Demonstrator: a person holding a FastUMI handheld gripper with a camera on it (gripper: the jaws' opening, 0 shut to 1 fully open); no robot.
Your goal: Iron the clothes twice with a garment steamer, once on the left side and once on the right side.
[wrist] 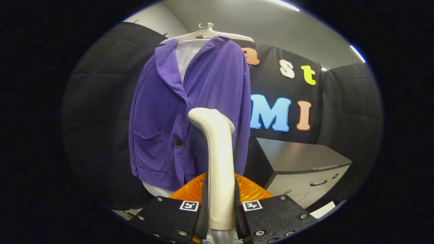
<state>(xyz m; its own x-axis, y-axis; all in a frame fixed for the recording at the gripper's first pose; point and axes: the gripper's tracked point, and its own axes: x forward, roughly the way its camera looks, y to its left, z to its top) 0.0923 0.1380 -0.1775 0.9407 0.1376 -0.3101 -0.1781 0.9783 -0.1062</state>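
We see a cream garment steamer [217, 159] upright between the fingers, both pressing its handle. Just beyond its head hangs a purple corduroy jacket [190, 112], buttoned, on a hanger.

Ribbed corduroy jacket [190, 112]; glossy smooth plastic steamer [218, 162].

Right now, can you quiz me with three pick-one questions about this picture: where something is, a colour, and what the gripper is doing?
1. Where does the jacket hang?
A. On a hanger
B. On the cabinet
C. On the floor

2. What colour is the jacket?
A. Green
B. Purple
C. Red

3. What is the hand-held gripper doing?
A. Open, holding nothing
B. Pinching the jacket
C. Shut on the steamer

Answers: 1 A, the white hanger tops its collar. 2 B, its ribbed cloth is purple. 3 C, both fingers press the steamer's handle.
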